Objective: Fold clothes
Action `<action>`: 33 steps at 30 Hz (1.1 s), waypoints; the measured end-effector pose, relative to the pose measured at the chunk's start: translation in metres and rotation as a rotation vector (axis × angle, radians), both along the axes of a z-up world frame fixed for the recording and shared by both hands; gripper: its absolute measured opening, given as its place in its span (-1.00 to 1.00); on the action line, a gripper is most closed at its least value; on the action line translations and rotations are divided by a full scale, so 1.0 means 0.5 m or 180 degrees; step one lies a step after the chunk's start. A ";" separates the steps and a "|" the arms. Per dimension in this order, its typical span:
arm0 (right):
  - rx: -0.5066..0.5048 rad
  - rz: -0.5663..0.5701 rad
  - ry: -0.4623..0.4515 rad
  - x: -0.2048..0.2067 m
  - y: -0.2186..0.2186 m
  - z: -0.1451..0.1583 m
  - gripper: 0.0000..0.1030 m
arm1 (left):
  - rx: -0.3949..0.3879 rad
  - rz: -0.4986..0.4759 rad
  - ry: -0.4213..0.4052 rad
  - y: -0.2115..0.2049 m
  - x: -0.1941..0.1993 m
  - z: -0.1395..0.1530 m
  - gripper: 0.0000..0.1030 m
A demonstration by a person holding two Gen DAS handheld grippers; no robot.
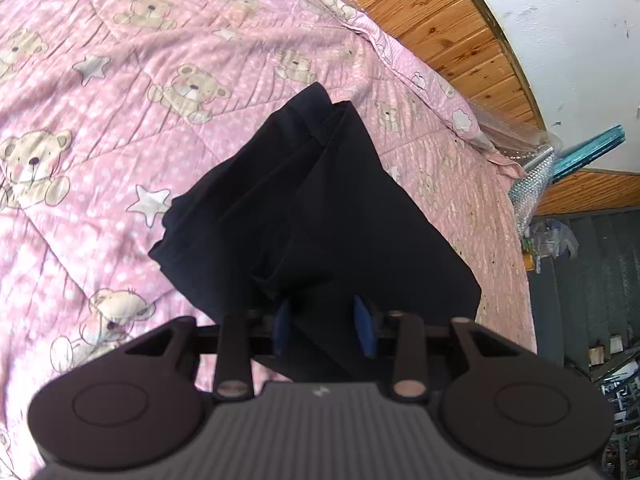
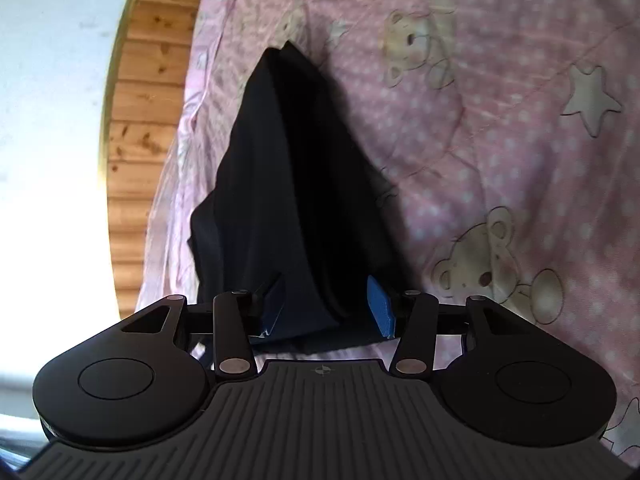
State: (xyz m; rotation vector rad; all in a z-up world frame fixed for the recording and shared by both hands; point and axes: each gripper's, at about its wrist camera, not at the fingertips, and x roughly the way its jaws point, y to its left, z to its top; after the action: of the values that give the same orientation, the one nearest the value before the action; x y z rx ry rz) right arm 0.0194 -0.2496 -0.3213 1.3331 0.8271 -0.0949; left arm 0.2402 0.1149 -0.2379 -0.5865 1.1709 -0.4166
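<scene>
While lengthwise away from both tongs (image 1: 325,330) (image 2: 330,308), dark garment (image 1: 312,200) between their parted pads, grip unclear.

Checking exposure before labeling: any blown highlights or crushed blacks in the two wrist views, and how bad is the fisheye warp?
Left wrist: black garment keeps faint fold lines, darkest near left gripper; white wall bright but textured; wood panel edge bends strongly. Right wrist: wall blown out at left; garment mostly crushed black; pink quilt soft, hazy; right gripper sharp.
</scene>
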 end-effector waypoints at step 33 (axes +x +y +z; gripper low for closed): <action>-0.0726 0.0257 -0.0124 0.022 -0.056 0.034 0.33 | 0.0054 0.0151 -0.0180 0.143 0.045 0.038 0.60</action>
State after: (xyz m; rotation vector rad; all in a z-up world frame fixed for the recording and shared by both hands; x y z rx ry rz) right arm 0.0305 -0.2776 -0.3041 1.0831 0.8108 -0.0967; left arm 0.2629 0.1862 -0.2189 -0.5831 1.1037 -0.3802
